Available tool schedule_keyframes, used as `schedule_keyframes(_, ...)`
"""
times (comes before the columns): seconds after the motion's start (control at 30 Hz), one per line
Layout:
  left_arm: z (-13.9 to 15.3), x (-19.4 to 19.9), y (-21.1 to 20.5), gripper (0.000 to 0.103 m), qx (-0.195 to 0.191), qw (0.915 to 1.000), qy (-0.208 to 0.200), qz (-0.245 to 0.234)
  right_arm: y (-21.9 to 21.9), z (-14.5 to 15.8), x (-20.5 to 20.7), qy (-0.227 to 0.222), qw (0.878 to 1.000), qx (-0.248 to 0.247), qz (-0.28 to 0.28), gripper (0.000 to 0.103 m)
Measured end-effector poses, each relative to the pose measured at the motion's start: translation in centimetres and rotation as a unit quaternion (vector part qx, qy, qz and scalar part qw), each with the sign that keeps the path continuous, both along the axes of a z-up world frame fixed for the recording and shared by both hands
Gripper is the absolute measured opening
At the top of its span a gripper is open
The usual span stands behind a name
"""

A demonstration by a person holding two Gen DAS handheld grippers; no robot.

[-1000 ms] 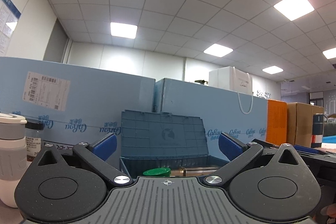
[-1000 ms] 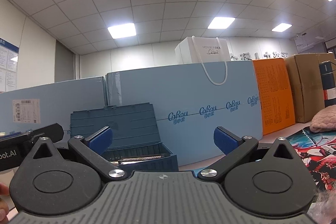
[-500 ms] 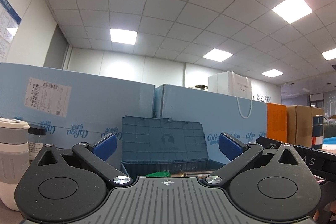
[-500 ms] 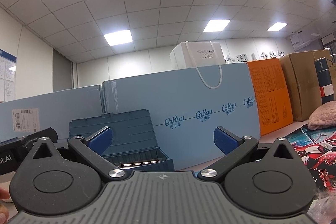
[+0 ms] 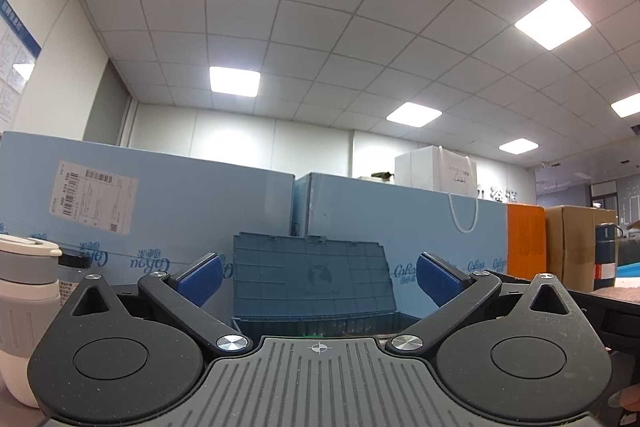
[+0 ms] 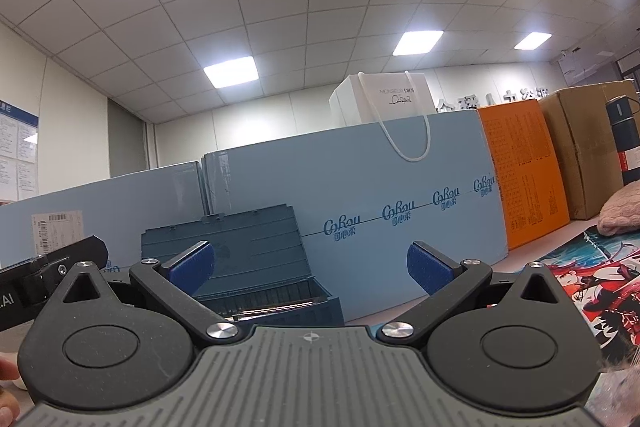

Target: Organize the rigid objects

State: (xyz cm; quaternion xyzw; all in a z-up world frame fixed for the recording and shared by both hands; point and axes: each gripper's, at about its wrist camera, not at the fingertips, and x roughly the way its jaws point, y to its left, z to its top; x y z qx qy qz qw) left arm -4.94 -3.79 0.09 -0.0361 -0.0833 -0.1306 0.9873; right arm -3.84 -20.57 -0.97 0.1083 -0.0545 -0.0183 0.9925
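Observation:
A blue-grey plastic storage box (image 5: 312, 291) stands straight ahead with its lid raised. It also shows in the right wrist view (image 6: 256, 267), left of centre, with a metal rod lying inside. My left gripper (image 5: 319, 278) is open and empty, tilted upward, in front of the box. My right gripper (image 6: 310, 267) is open and empty, to the right of the box. The box's contents are mostly hidden behind the left gripper's body.
A white and grey cup (image 5: 24, 311) and a clear jar (image 5: 74, 269) stand at the left. Tall light-blue cartons (image 6: 380, 211) form a wall behind the box. An orange carton (image 6: 524, 171), brown cartons, a pink knit item (image 6: 620, 213) and a printed mat (image 6: 580, 287) lie to the right.
Both grippers have tilted upward, so the box sits lower in both views and more ceiling shows. The green lid and other items in the box have dropped out of the left view.

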Motion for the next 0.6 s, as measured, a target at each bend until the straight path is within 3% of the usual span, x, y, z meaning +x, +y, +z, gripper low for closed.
schedule_keyframes(0.6, 0.11, -0.14, 0.43, 0.103, -0.013, 0.9999, -0.001, 0.011, 0.30, -0.17, -0.08, -0.002, 1.000, -0.009, 0.006, 0.103)
